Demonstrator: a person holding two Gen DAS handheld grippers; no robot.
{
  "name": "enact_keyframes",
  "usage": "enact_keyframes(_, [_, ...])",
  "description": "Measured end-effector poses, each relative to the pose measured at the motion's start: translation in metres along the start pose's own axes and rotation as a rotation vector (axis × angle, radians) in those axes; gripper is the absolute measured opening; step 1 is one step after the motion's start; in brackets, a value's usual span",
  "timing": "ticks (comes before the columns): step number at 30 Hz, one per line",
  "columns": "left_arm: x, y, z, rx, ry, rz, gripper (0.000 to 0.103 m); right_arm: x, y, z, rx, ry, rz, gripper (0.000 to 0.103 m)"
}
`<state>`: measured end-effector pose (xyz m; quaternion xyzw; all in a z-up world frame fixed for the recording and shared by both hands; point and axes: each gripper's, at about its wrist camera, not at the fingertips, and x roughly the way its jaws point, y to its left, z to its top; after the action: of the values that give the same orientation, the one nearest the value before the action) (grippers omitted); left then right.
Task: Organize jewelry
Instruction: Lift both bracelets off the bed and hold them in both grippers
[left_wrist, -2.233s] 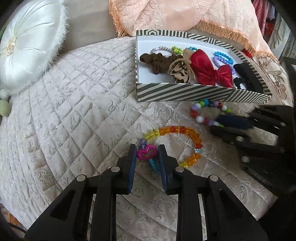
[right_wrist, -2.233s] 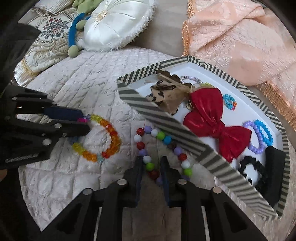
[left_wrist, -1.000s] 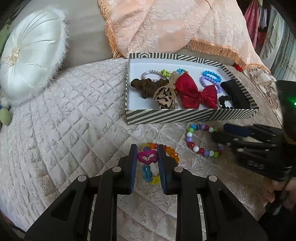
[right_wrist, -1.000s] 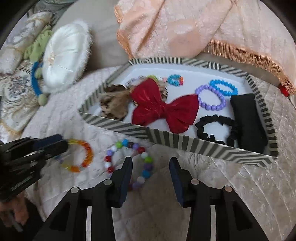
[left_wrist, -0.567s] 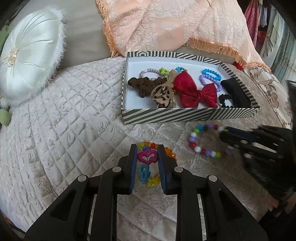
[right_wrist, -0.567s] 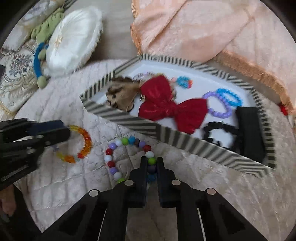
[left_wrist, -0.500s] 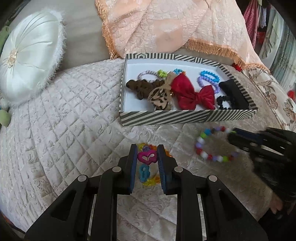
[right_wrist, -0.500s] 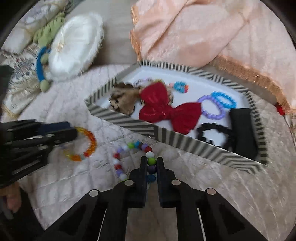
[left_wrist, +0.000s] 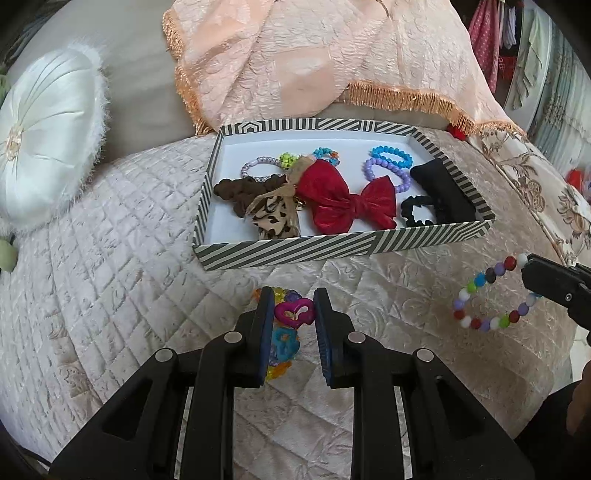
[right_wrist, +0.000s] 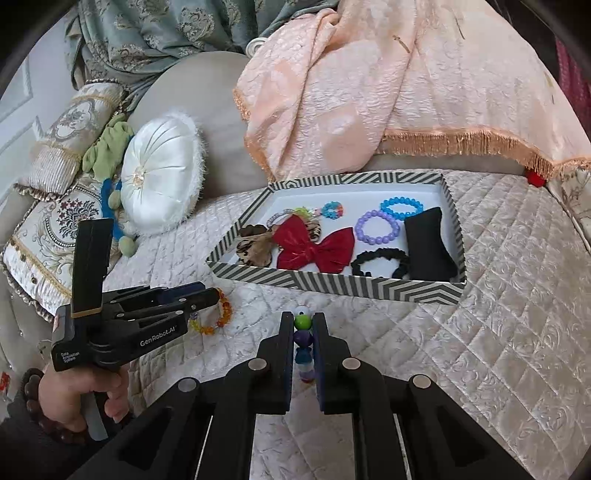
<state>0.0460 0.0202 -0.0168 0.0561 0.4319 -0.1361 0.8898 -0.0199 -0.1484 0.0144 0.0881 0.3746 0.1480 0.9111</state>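
My left gripper (left_wrist: 293, 314) is shut on a rainbow bead bracelet (left_wrist: 282, 345) at its pink heart charm (left_wrist: 294, 312), and the bracelet hangs below the fingers. In the right wrist view that gripper (right_wrist: 205, 295) carries the amber beads (right_wrist: 221, 314) above the quilt. My right gripper (right_wrist: 303, 325) is shut on a multicoloured round-bead bracelet (right_wrist: 303, 341). In the left wrist view its loop (left_wrist: 484, 295) hangs in the air from the right gripper (left_wrist: 528, 266). The striped box (left_wrist: 332, 249) lies just beyond both grippers.
In the box lie a red bow (left_wrist: 345, 201), a leopard bow (left_wrist: 273, 214), a brown scrunchie (left_wrist: 240, 190), a black scrunchie (left_wrist: 419, 212), a black pouch (left_wrist: 441, 192) and several small bead bracelets. A white round cushion (left_wrist: 44, 133) lies left, a peach fringed cloth (left_wrist: 314, 62) behind.
My right gripper closed on the round-bead bracelet and lifted it off the quilt. The left gripper kept its hold on the rainbow bracelet and shifted a little across the quilt.
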Motion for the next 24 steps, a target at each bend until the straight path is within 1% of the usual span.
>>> enact_keyframes(6, [0.002,-0.009,0.0,0.019,-0.003,0.01,0.02,0.009,-0.004,-0.001,0.001,0.024,-0.041,0.009])
enact_keyframes(24, [0.0,-0.008,0.0,0.011,-0.009,0.015,0.02,0.02,0.003,-0.003,-0.029,0.047,-0.077,0.009])
